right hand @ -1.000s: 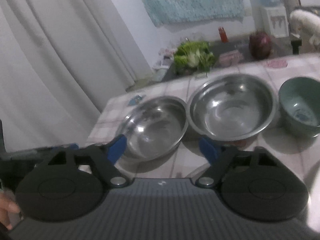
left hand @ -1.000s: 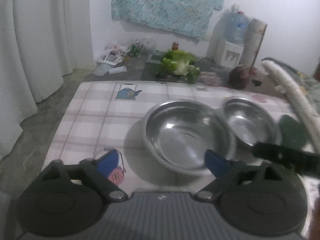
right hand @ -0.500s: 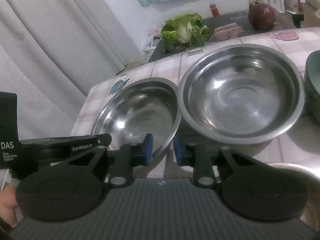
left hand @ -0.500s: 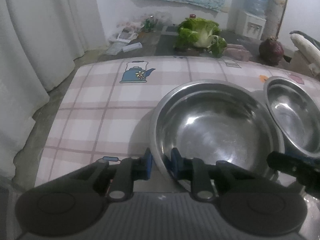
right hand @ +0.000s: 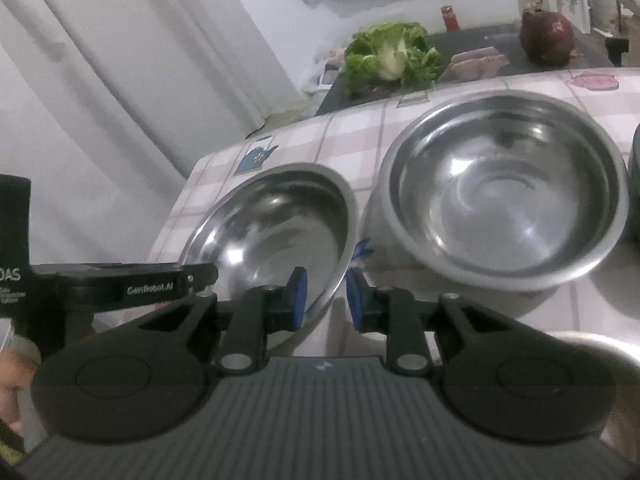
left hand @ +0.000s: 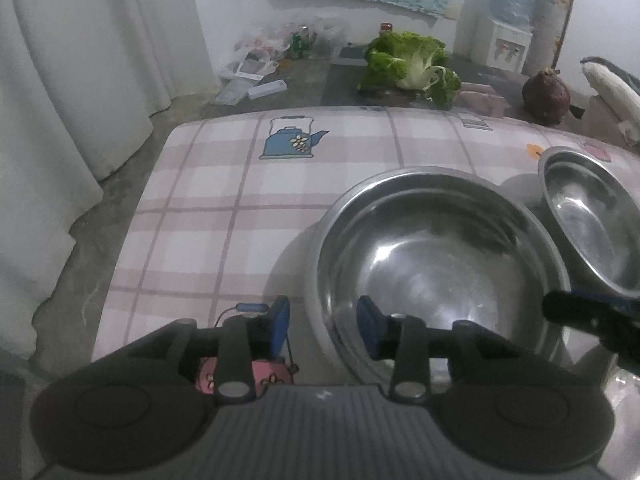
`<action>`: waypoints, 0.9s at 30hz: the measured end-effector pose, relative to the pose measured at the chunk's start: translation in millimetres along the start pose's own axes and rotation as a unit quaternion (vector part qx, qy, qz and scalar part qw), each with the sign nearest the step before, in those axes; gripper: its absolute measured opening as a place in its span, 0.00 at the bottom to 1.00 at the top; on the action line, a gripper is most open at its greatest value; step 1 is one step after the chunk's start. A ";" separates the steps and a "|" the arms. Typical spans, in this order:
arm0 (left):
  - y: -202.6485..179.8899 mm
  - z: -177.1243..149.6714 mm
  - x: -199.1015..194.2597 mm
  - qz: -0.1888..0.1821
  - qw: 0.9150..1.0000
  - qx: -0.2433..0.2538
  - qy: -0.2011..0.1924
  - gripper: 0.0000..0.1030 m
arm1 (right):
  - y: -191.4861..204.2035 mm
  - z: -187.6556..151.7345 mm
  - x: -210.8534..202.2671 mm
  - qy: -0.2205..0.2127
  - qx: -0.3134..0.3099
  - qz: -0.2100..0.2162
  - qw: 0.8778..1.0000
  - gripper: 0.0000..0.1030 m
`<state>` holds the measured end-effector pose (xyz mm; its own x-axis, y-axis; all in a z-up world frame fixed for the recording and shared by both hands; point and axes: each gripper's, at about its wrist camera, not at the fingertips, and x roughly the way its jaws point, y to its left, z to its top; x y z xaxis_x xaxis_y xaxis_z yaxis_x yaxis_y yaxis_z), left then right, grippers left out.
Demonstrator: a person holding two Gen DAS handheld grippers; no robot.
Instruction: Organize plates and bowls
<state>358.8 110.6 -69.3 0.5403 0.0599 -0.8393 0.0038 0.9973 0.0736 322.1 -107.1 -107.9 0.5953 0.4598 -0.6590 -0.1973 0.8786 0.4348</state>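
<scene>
Two steel bowls stand side by side on a pink checked tablecloth (left hand: 224,216). My left gripper (left hand: 323,330) straddles the near left rim of the left steel bowl (left hand: 440,264), one pad outside and one inside. Its jaws are opening and a gap shows on both sides of the rim. My right gripper (right hand: 327,298) straddles the same bowl (right hand: 280,232) at its near right rim. Those jaws are opening slightly too, with the pads just off the rim. The other steel bowl (right hand: 504,200) sits to the right, apart from both grippers.
A green bowl (right hand: 635,184) shows at the right edge. Beyond the table's far edge lie a cabbage (left hand: 408,64), a dark red vegetable (left hand: 546,96) and a water dispenser (left hand: 504,28). White curtains (left hand: 80,80) hang on the left.
Both grippers came forward and down from wide open to the left bowl's near rim. Their jaws narrowed around the rim and have now parted again, the left more than the right.
</scene>
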 end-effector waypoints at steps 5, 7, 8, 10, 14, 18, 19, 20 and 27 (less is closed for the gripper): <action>-11.7 2.3 7.2 0.025 0.999 0.026 -0.002 0.29 | -2.0 1.7 7.1 -0.008 -0.003 -0.013 1.000 0.19; -13.7 1.9 5.7 0.029 0.999 0.028 -0.005 0.27 | 0.2 1.3 4.1 -0.014 -0.007 -0.014 1.000 0.18; -13.5 1.9 4.8 0.030 0.999 0.027 -0.007 0.27 | 1.7 1.5 3.0 -0.016 -0.012 -0.017 1.000 0.18; -12.4 2.0 1.9 0.031 0.999 0.023 -0.010 0.22 | 2.9 2.1 0.6 -0.019 -0.016 -0.018 1.000 0.18; -10.3 1.9 -4.2 0.028 0.999 0.021 -0.015 0.21 | 5.2 2.8 -6.9 -0.025 -0.023 -0.016 0.999 0.18; -10.9 1.7 -10.2 0.030 0.999 0.022 -0.022 0.20 | 9.5 4.1 -12.1 -0.031 -0.030 -0.014 0.999 0.18; -10.7 1.5 -11.1 0.030 0.999 0.022 -0.023 0.19 | 10.3 4.3 -12.8 -0.032 -0.032 -0.015 0.999 0.18; -10.3 0.8 -12.1 0.031 0.999 0.021 -0.025 0.19 | 11.2 4.3 -13.8 -0.033 -0.034 -0.015 0.999 0.18; -5.1 0.7 -7.5 0.013 1.000 0.008 -0.010 0.21 | 9.7 3.3 -13.9 -0.027 -0.028 -0.010 0.999 0.18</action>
<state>355.3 105.1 -63.0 0.5569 0.0857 -0.8261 0.0027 0.9945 0.1049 314.6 -105.4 -92.5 0.6402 0.4351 -0.6331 -0.2265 0.8944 0.3856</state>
